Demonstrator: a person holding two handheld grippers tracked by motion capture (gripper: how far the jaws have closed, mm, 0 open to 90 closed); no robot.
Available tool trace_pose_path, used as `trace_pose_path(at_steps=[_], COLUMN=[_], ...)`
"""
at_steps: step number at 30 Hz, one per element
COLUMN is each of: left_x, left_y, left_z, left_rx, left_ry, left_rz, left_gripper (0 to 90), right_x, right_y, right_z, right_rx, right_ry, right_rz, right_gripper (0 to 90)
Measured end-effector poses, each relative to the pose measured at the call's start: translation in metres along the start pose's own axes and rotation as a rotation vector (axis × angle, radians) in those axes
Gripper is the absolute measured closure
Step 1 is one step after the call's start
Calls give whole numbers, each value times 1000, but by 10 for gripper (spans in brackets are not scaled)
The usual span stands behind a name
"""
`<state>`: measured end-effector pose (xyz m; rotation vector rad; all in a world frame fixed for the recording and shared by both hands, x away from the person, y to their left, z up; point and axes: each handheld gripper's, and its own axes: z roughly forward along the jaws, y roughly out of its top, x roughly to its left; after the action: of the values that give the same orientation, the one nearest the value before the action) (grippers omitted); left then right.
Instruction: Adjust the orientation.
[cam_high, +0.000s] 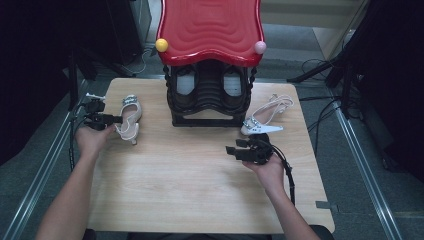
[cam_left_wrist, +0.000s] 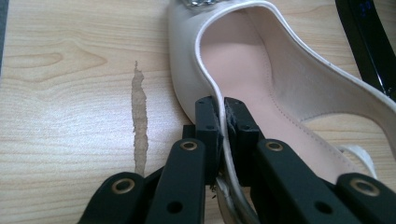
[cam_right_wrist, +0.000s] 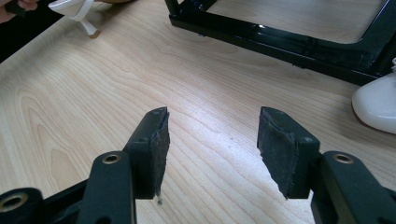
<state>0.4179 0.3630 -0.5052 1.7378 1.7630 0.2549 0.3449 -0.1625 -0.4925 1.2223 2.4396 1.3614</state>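
Where the high view looks down on the wooden table (cam_high: 200, 185), the left gripper (cam_high: 114, 119) sits at the left edge, its jaws reaching right onto the heel end of a pale shoe (cam_high: 129, 117) that lies flat with its jewelled toe pointing to the far side. A black shoe rack (cam_high: 210, 95) with a red wavy top (cam_high: 210, 27) stands at the far middle of the table, and a second pale shoe (cam_high: 265, 119) lies just right of the rack's near corner. The right gripper (cam_high: 231, 149) hovers near that second shoe, pointing left over bare wood, well apart from the left gripper. Along the left gripper view, the two black jaws are closed on the thin side wall of the pale shoe (cam_left_wrist: 261, 79), one pad outside against the cream upper and the other inside over the pink lining; a worn streak (cam_left_wrist: 138, 121) marks the wood to the left. Seen from the right gripper view, the right gripper (cam_right_wrist: 212, 135) has its jaws spread wide with only tabletop between the pads; the rack's black base (cam_right_wrist: 280, 39) crosses the far side, and the white toe of the second pale shoe (cam_right_wrist: 376, 105) shows at the right edge.
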Motion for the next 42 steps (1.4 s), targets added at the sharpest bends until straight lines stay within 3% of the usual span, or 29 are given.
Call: trace_pose_path(at_steps=[5,8,14,31,35,42], left_x=[2,-2,-13,-37,-48,-71], left_y=[2,3,-4,-56,-64,-76], left_z=[-5,-12,-25,-51,-58,-63], left_rx=[-8,-1,-34,-23,-16,-6], left_ry=[-69,-103,-172,-275,-277,-324], left_rz=[-60,-38,-47,3,41,87], left_gripper=[869,871,872,869,868,867], right_x=[-2,-3,-3,-5,-5,-4], right_y=[0,1,3,14,16,17], right_z=[-1,-2,-1,10,12,14], right_rx=[-9,-13,-19,-3,-2,1], right_ry=[0,-2,-2,3,8,11], right_rz=[9,7,9,-19,-22,-28], right_gripper=[449,449,449,449,449,449])
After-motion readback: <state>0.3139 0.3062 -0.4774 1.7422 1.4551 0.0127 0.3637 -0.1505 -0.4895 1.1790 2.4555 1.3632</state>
